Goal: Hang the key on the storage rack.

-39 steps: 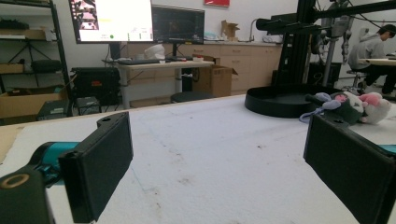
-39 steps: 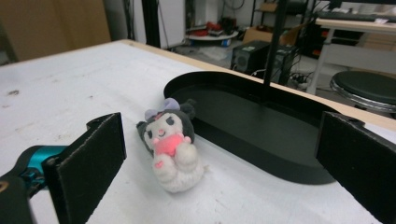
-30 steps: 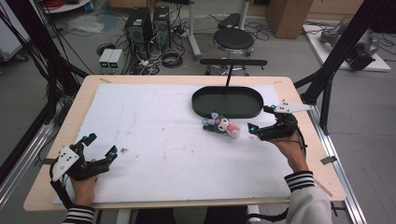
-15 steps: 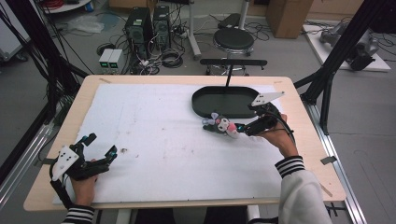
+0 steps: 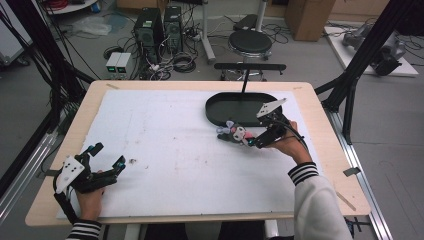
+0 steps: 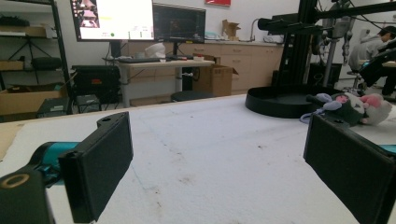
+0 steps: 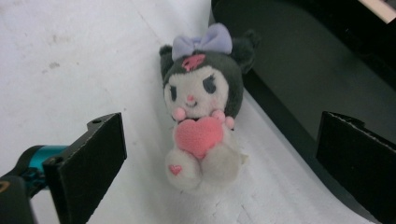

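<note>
In the high view we see the small plush doll with a black hood, lilac bow and pink heart [image 5: 234,133] lying right of centre on the white-covered tabletop [image 5: 165,145], just below the black oval tray [image 5: 239,109]. Our right tongs [image 5: 253,142] sit just beside it at its right; in the right gripper view the doll [image 7: 201,121] lies between their spread jaws, untouched. Our left tongs [image 5: 105,156] rest at lower left, jaws apart, well away.
</note>
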### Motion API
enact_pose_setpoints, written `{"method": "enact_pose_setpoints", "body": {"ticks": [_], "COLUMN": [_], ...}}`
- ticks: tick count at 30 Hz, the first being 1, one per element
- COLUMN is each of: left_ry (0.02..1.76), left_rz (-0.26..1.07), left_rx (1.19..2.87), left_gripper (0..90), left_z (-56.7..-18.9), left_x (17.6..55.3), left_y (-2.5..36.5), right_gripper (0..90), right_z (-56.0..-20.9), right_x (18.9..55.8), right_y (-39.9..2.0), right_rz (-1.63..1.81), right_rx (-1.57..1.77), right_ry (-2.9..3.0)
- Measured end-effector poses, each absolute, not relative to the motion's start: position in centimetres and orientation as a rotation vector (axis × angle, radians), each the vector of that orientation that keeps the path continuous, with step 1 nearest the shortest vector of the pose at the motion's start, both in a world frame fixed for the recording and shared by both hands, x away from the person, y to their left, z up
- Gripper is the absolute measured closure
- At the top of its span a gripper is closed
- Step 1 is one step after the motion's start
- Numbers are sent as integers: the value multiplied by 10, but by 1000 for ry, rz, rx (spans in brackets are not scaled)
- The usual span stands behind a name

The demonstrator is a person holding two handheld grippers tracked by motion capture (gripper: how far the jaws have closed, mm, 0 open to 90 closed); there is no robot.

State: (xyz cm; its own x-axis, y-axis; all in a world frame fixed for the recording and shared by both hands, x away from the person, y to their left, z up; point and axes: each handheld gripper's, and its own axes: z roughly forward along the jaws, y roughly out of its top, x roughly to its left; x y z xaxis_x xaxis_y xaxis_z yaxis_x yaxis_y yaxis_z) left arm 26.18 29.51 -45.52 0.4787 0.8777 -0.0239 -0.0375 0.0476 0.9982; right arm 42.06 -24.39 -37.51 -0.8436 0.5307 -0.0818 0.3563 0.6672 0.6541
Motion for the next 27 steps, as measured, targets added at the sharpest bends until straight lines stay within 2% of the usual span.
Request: {"method": "enact_pose_setpoints", "body": {"ticks": [17,19,20,21,27], "left_ry": [823,824,824,824,825], "left_rz": [833,833,833,833,832], "left_rx": [1344,1342,1342,1342,1342], "left_gripper": [86,86,86,86,86], "left_z": [-455,-455,-455,-455,-455], "left_x": [262,262,262,262,262], "left_y": [295,295,295,295,295], "right_gripper": [59,74,133,147,180], "right_z": [-399,-400,-402,-402,-403], "right_x": [431,432,433,433,434], "right_y": [-226,-225,-224,-224,-224], "right_rz": [728,717,694,685,673], "right_rx": [677,677,674,671,686], "right_ry": [2726,2736,2749,2754,2761]}}
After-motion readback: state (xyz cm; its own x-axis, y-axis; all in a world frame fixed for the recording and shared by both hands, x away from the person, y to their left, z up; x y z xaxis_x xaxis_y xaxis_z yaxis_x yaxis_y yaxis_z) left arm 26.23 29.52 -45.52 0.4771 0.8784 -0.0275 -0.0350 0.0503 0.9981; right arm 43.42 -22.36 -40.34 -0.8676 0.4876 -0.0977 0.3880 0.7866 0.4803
